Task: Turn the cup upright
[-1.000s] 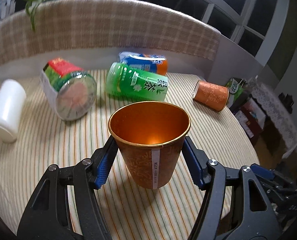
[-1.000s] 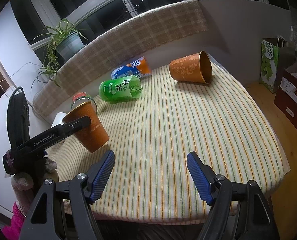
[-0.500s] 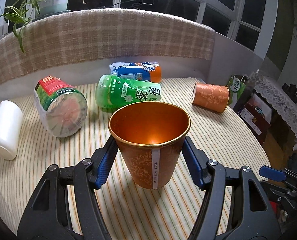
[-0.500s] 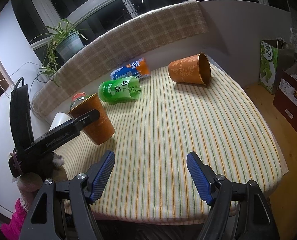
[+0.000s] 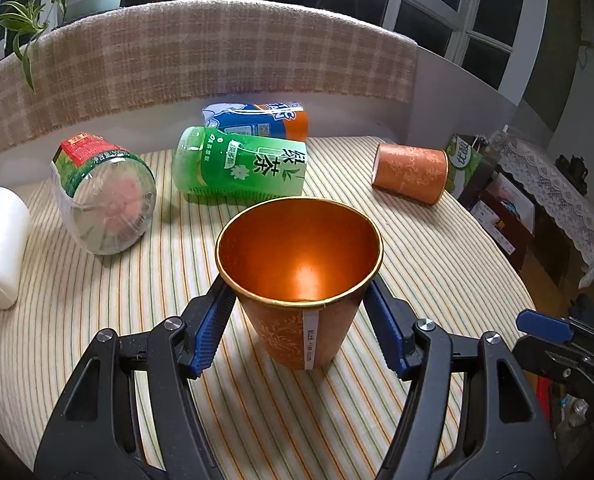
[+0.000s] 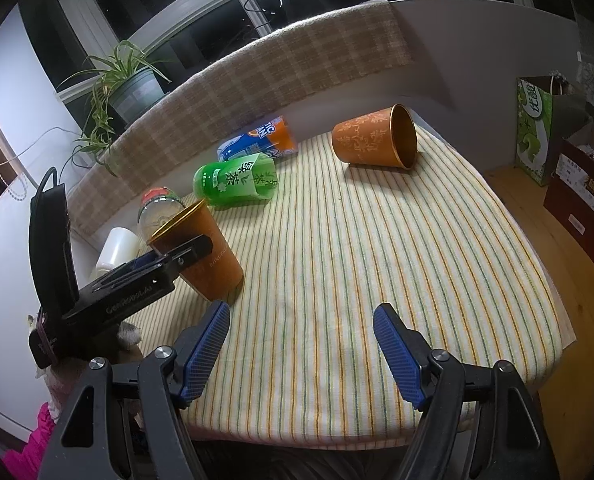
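Your left gripper [image 5: 299, 316] clamps the orange cup [image 5: 299, 280], which stands mouth up on the striped tablecloth [image 5: 97, 300]; a second orange cup [image 6: 375, 138] lies on its side at 1 o'clock; your right gripper [image 6: 301, 354] hovers with fingers spread, holding nothing

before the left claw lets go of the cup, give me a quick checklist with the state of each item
1. Held cup mouth up: ok.
2. Left claw pads on both sides of the cup: ok.
3. Cup base flat on the striped cloth: cannot tell, it looks tilted in the right wrist view.
4. Green bottle apart from the cup: ok.
5. Right claw open, holding nothing: ok.
6. Second cup upright: not ok, on its side.
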The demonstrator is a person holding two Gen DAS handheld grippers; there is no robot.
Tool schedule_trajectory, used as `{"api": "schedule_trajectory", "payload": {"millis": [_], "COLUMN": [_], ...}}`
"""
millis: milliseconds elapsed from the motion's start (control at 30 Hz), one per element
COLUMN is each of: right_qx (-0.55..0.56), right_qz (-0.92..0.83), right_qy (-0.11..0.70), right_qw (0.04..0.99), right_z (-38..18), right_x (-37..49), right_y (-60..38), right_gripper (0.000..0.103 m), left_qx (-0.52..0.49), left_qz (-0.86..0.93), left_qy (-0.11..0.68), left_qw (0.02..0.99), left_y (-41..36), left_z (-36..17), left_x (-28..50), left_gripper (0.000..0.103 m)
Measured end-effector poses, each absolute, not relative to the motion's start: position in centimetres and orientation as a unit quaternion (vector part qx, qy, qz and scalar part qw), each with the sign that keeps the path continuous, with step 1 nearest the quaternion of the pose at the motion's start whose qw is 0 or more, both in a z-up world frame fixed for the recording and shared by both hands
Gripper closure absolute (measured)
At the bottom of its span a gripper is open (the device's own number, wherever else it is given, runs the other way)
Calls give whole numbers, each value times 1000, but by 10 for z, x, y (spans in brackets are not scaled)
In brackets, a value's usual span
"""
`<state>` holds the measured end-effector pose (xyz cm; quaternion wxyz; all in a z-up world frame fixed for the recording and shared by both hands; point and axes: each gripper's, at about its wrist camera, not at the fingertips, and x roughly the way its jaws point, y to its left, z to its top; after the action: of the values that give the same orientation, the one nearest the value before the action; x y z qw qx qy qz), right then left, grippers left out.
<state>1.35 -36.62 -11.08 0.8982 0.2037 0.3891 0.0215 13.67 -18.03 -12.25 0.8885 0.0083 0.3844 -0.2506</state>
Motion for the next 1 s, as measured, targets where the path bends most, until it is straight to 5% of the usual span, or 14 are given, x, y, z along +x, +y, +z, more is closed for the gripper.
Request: {"api": "schedule_trajectory", "payload": {"millis": [400,567,1000], "right_qx": [199,197,187], "right_qz": [23,24,28], "right_qy": [387,385,377], "right_qw": [900,901,907], "right_z": [-109,-108,-102], "right_x": [13,13,11], "right_y": [-362,-360,-353], "right_gripper": [26,26,26], "left_qx": [3,4,8], "left_qz": [-265,-265,-253], "left_qy": [403,404,411], "left_qw": [876,875,876], "left_y": [-178,-174,-159], "left_z": [-127,-126,-127], "left_x": [129,125,109], "left_gripper": [34,18,18]}}
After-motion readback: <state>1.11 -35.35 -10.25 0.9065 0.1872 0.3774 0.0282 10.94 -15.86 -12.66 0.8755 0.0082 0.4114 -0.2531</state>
